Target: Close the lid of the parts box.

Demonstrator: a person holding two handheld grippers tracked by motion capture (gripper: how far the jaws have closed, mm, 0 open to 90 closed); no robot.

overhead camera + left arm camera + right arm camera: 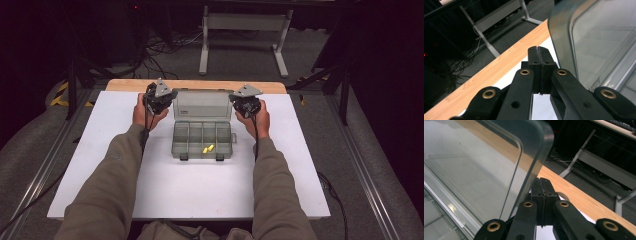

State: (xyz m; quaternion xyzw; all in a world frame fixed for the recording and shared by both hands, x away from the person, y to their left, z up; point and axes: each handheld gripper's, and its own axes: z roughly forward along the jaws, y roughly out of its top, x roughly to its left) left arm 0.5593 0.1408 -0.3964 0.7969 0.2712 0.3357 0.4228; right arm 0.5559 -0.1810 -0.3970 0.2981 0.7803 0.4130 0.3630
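box [202, 140] open at counter [100, 150] centre, lid [202, 104] upright at 12 o'clock | yellow pieces [208, 148] in front compartment | left gripper [159, 100] at lid's 9 o'clock, jaws closed, empty | right gripper [246, 102] at 3 o'clock, jaws closed, empty

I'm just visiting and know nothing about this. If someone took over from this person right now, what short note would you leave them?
Left gripper: jaws shut, holding nothing, beside the left edge of the raised lid.
Right gripper: jaws shut, holding nothing, beside the lid's right edge. Whether either touches the lid I cannot tell.
The clear compartment box sits mid-table on the white board, lid standing open.
Two small yellow pieces lie in a front compartment.
Done: box opened, pieces inside.
Left: probably closing the lid and its two front latches.
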